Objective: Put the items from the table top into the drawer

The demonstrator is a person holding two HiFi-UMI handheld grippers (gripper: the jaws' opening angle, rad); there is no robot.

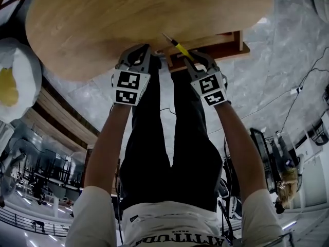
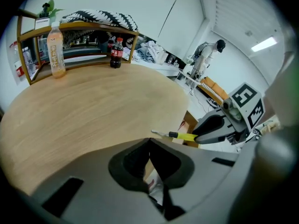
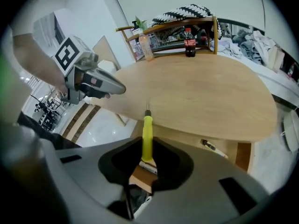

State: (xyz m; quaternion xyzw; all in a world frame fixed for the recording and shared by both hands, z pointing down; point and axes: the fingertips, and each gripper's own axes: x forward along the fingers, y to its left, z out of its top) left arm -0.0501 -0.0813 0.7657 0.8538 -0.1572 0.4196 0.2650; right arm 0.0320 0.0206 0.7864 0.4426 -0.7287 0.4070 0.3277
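Observation:
A yellow-handled screwdriver is clamped in my right gripper, its metal tip pointing at the round wooden table. In the right gripper view the handle runs straight out between the jaws of that gripper, above the open wooden drawer under the table's rim. A small pen-like item lies in the drawer. My left gripper hangs beside it at the table's edge, jaws together with nothing between them.
At the table's far side stand an orange drink bottle and a cola bottle, in front of a low wooden shelf. The person's legs are below the grippers; marble floor surrounds the table.

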